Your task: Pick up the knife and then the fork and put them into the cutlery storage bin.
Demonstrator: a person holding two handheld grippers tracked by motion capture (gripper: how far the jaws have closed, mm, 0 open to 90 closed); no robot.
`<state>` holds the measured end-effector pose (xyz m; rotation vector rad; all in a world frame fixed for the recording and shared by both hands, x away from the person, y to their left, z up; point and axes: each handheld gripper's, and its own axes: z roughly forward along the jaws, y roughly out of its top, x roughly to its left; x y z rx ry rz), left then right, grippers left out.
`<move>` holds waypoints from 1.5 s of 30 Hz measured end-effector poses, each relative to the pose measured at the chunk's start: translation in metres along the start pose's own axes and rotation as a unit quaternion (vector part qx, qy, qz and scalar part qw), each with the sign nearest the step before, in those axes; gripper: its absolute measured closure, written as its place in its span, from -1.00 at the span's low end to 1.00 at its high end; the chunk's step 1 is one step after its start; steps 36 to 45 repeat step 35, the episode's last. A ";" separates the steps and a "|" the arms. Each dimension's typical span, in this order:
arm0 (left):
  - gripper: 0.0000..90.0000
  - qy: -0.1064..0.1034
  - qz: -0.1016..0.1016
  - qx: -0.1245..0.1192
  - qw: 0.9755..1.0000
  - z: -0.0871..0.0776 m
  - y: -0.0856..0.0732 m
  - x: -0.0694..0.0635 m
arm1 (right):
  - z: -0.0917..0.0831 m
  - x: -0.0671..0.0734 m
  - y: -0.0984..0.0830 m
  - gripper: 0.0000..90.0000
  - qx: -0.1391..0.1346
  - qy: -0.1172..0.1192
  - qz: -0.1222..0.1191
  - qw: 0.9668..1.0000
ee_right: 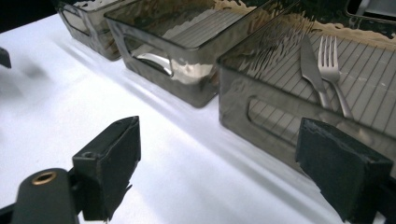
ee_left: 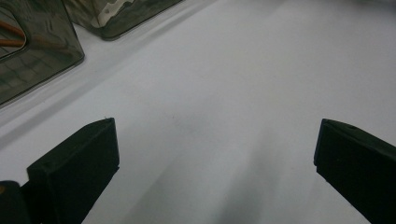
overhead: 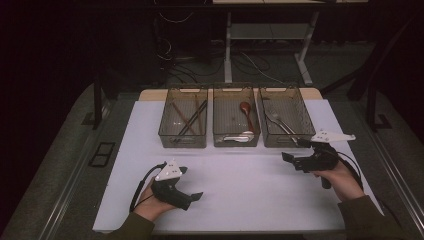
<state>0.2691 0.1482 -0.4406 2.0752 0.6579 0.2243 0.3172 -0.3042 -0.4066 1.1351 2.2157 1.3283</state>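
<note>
1. Right gripper (overhead: 292, 150) is hovering with its jaws spread wide and nothing between them, just in front of the right-hand bin (overhead: 286, 140), probably so it is free for a next pick-up.
2. Inside that smoky plastic bin a fork (ee_right: 332, 63) and a table knife (ee_right: 312, 63) are lying side by side, handles toward the near wall, which suggests this bin is collecting forks and knives.
3. Sitting between the other two, the middle bin (overhead: 236, 141) is holding a dark red spoon (overhead: 245, 110) and a pale spoon-like piece at its near end; the left bin (overhead: 183, 141) is holding chopsticks (overhead: 188, 119), so the cutlery appears sorted by kind.
4. Left gripper (overhead: 192, 189) is resting low over the bare white table sheet (overhead: 235, 190), well apart from the bins; its jaws are standing open and empty, seemingly parked out of the way.
</note>
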 end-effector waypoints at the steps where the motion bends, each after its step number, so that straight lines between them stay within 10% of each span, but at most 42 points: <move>1: -1.00 0.000 -0.001 0.000 1.000 0.000 0.000 0.000 | -0.001 0.002 -0.002 -0.68 0.000 0.003 -0.002 1.000; 20: -1.00 0.001 -0.009 -0.006 1.000 -0.001 0.000 0.000 | -0.016 0.032 -0.048 -0.68 -0.011 0.047 -0.021 0.999; 45: -1.00 0.004 -0.011 -0.010 1.000 -0.003 0.000 0.001 | -0.014 0.034 -0.059 -0.68 0.002 0.047 -0.032 0.998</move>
